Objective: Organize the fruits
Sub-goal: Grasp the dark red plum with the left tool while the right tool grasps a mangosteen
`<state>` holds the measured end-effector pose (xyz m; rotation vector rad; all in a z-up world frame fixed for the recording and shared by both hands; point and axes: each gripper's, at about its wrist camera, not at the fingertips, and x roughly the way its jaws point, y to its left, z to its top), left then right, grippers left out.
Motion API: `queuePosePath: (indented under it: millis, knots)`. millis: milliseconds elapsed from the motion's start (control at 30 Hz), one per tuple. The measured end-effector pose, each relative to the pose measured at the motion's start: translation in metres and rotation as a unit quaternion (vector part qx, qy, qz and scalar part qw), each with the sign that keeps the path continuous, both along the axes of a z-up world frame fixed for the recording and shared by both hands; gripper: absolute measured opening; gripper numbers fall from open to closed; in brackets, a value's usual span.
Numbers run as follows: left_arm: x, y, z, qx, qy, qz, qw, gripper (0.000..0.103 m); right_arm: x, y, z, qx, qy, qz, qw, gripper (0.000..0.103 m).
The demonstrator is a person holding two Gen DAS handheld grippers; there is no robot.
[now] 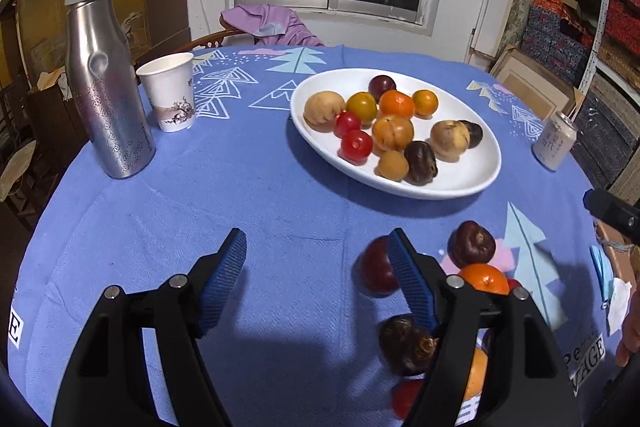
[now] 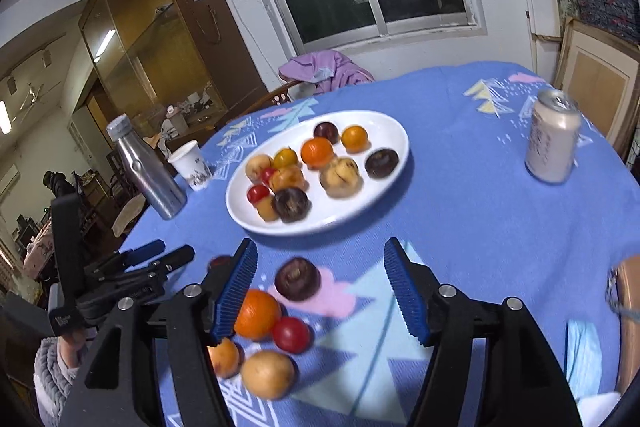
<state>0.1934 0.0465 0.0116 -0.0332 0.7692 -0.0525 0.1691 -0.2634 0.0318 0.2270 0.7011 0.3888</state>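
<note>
A white oval plate (image 1: 472, 183) (image 2: 360, 211) on the blue tablecloth holds several fruits: oranges, red tomatoes, dark plums, tan ones. Loose fruits lie on the cloth near me: a dark plum (image 1: 471, 242) (image 2: 297, 278), an orange (image 1: 485, 278) (image 2: 257, 314), a red plum (image 1: 376, 271), a dark brown fruit (image 1: 406, 345), a red tomato (image 2: 291, 334) and a tan fruit (image 2: 267, 374). My left gripper (image 1: 318, 267) is open and empty, left of the loose fruits. My right gripper (image 2: 322, 279) is open and empty, above the loose pile. The left gripper also shows in the right wrist view (image 2: 160, 259).
A dented steel bottle (image 1: 106, 79) (image 2: 146, 171) and a paper cup (image 1: 170, 91) (image 2: 191, 165) stand at the left. A drink can (image 1: 554, 141) (image 2: 551, 137) stands at the right. A chair with purple cloth (image 1: 266, 21) is behind the table.
</note>
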Motion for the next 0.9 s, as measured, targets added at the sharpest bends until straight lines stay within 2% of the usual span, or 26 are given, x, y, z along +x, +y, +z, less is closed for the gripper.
queuePosePath:
  millis: [67, 200, 467, 800, 900]
  knots:
    - [0.0, -0.006, -0.003, 0.009, 0.0, -0.009, 0.9999, 0.078, 0.003, -0.003, -0.005, 0.006, 0.013, 0.0, 1.0, 0.07]
    - [0.008, -0.017, -0.01, 0.019, 0.011, -0.026, 0.9994, 0.078, 0.011, -0.01, -0.012, 0.021, 0.032, -0.004, 0.999, 0.072]
    - [0.009, -0.037, -0.022, 0.08, -0.002, -0.037, 0.9961, 0.078, 0.011, -0.004, -0.014, 0.017, 0.036, 0.001, 0.999, 0.073]
    - [0.015, -0.035, -0.03, 0.051, 0.018, -0.053, 0.9971, 0.074, 0.012, -0.001, -0.017, 0.007, 0.043, 0.004, 0.999, 0.074]
    - [0.017, -0.036, -0.032, 0.041, 0.026, -0.064, 0.9968, 0.064, 0.013, 0.001, -0.019, 0.003, 0.045, 0.007, 0.999, 0.074]
